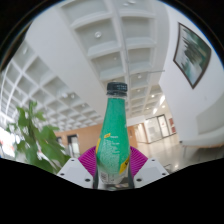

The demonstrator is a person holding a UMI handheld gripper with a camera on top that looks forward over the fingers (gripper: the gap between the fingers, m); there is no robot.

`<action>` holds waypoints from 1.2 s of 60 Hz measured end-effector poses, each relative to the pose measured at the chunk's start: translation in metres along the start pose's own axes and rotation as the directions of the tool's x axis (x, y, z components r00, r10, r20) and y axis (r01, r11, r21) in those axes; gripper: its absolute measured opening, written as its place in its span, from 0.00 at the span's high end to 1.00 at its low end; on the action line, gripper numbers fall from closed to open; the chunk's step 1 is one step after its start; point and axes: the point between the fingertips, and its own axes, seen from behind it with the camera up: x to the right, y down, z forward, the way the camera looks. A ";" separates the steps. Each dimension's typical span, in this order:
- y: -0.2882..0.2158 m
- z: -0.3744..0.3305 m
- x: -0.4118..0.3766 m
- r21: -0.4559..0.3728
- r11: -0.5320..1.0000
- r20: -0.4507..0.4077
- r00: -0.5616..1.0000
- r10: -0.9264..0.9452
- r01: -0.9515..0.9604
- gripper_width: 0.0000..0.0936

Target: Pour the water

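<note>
Gripper clamped on green bottle, cap on, upright btwn pads, prob. lifted ready for pouring.

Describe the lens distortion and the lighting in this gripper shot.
Gripper view: strong fisheye bend, the coffered ceiling curving outward around the centre; bright, even indoor light, with pale glare washing out the far hall; the green bottle between the fingers stays sharp and upright, its dark cap clear, while the plant beside it looks softer and stretched; the gripper pads show magenta at the bottle's base.
</note>
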 end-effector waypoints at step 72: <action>0.225 -0.144 0.157 -0.684 0.726 -0.235 0.922 -0.309 0.069 0.09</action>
